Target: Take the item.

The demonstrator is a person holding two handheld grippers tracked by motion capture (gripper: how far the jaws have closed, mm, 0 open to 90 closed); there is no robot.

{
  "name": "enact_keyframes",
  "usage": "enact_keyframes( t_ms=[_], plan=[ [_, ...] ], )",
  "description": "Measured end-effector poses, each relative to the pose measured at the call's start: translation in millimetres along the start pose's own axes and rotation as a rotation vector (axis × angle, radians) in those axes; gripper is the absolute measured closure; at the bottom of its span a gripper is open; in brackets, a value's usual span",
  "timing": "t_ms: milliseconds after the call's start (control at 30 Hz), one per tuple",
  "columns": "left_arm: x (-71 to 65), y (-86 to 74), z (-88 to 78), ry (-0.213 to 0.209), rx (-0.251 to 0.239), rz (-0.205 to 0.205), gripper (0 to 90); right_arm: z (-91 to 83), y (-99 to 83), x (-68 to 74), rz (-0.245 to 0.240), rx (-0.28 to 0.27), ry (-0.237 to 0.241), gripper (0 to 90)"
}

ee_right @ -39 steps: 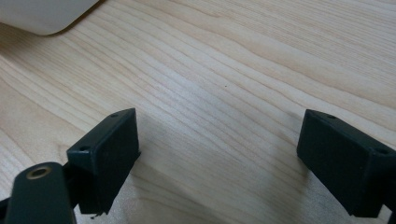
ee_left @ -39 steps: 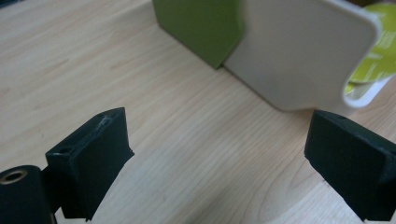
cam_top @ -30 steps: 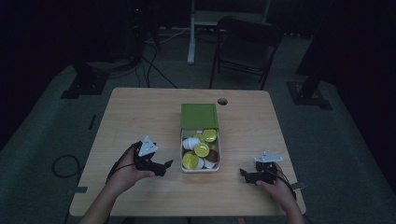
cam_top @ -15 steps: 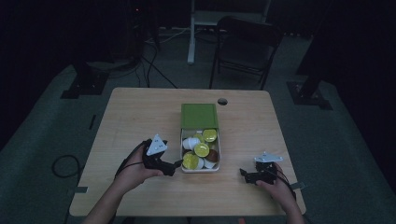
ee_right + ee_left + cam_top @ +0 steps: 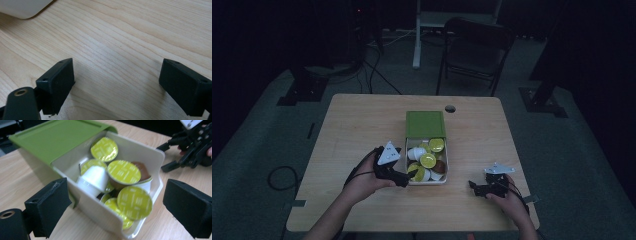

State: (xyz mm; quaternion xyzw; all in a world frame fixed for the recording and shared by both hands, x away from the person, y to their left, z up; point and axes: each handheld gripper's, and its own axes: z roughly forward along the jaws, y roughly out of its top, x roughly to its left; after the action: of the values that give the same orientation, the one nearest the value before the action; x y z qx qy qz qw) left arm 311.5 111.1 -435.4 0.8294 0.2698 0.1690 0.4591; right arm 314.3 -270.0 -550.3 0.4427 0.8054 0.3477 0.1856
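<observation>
A dark folding chair point(image 5: 474, 50) and a white stand point(image 5: 432, 22) are seen beyond the pale wooden surface point(image 5: 362, 125), well apart from the work. At mid-surface a white rectangular plastic box point(image 5: 140, 152) with a half-slid green lid point(image 5: 57, 137) is found, holding yellow-foiled coffee capsules point(image 5: 123, 172) and what appears to be a brown one point(image 5: 142, 167). The left gripper point(image 5: 408, 176) is held open just beside the box's near corner, nothing being gripped. The right gripper point(image 5: 116, 82) is held open over bare wood.

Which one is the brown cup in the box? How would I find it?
Find the white box with the green lid mid-table. Look among the pods at its open end, against the wall away from the lid. The brown pod sits there; its neighbours have yellow-green tops or white sides.
</observation>
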Motion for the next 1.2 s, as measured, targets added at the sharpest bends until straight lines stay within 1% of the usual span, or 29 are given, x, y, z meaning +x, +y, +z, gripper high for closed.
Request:
enact_keyframes(
  t_ms=[67, 267, 300, 367, 467, 533, 667, 800, 933, 967, 1033, 1167, 1200],
  plan=[
    [-1.7, 3.2, 2.4, -0.006, -0.007, 0.005, 7.0, 0.0, 0.0, 0.1, 0.002, 0.000, 0.000, 12.5],
    [-6.2, 11.7, 11.0, -0.029, -0.008, 0.018, 7.0, 0.0, 0.0, 0.1, 0.001, 0.000, 0.000, 12.6],
    [-6.7, 12.9, 12.4, -0.031, -0.009, 0.022, 7.7, 0.1, 0.0, 0.0, 0.000, 0.000, 0.000, 12.6],
    [-7.4, 15.4, 16.1, -0.028, -0.017, 0.012, 14.1, 0.0, 0.0, 0.1, 0.001, 0.000, 0.000, 12.6],
    [-8.3, 18.2, 22.2, -0.033, -0.020, 0.012, 14.1, 0.0, 0.0, 0.1, 0.001, 0.000, 0.000, 12.6],
    [-9.2, 19.3, 26.1, -0.036, -0.011, 0.013, 14.1, 0.0, 0.0, 0.1, 0.001, 0.000, 0.000, 12.6],
    [-11.3, 20.1, 34.3, -0.040, 0.001, 0.010, 14.1, 0.0, 0.0, -0.1, 0.002, -0.001, 0.001, 12.6],
    [-12.2, 18.7, 41.9, -0.035, 0.010, 0.005, 14.5, -0.1, 0.0, -0.2, 0.002, -0.001, 0.001, 12.6],
    [-13.0, 16.6, 46.5, -0.037, 0.021, 0.003, 14.7, -0.1, 0.0, -0.2, 0.003, -0.001, 0.002, 12.6],
    [-12.4, 14.8, 49.8, -0.029, 0.034, 0.009, 14.7, -0.1, 0.0, -0.1, 0.004, -0.001, 0.001, 12.6],
    [-11.5, 13.8, 52.2, -0.022, 0.038, 0.009, 14.7, -0.1, 0.0, -0.3, 0.003, -0.002, 0.002, 12.6],
    [-12.0, 13.3, 55.9, -0.024, 0.042, 0.014, 16.0, 0.0, 0.0, -0.1, 0.001, -0.001, 0.000, 12.6],
    [-12.8, 13.3, 59.2, -0.027, 0.049, 0.016, 16.0, -0.1, 0.0, -0.1, 0.002, -0.001, 0.001, 12.6]
  ],
)
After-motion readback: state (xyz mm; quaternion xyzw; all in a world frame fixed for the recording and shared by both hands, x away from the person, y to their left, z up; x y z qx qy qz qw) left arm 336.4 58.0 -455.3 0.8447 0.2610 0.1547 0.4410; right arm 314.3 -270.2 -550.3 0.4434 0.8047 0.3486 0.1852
